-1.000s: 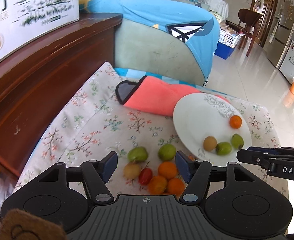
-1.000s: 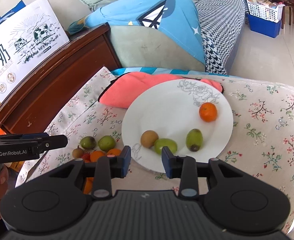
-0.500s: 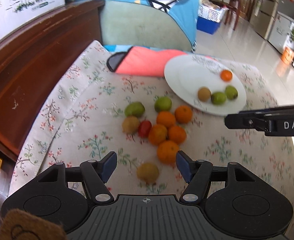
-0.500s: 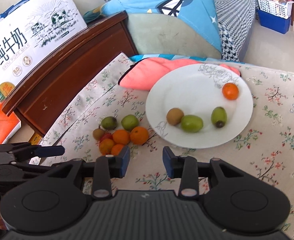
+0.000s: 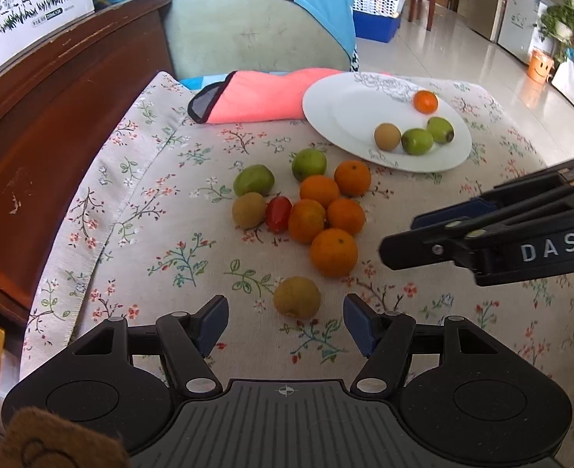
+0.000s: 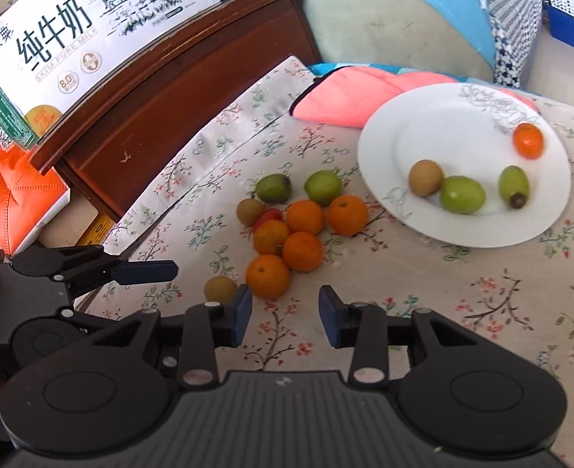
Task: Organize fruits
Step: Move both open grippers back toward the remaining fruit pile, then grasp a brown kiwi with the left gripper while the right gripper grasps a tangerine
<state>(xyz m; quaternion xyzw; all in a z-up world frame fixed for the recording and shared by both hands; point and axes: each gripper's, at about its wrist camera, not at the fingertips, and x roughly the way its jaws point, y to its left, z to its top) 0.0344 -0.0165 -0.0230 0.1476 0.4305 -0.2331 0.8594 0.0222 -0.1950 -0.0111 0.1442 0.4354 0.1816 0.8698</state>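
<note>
On the flowered cloth (image 5: pixel 162 202), the left gripper (image 5: pixel 285 321), fingers apart and empty, is lining up on the near brown fruit (image 5: pixel 297 297), needing a descent and squeeze before going to the plate (image 5: pixel 326 109), while the right gripper (image 6: pixel 285 314) is hovering empty, fingers slightly apart.

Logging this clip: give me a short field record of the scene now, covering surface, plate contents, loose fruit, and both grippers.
surface: floral cloth
plate: one orange, one brown fruit, two green fruits
loose fruit: five oranges, two green fruits, a red tomato, two brown fruits
nearest loose fruit: brown fruit, ahead of the left gripper
left gripper: open, empty
right gripper: open, narrower gap, empty
behind plate: pink cloth
</note>
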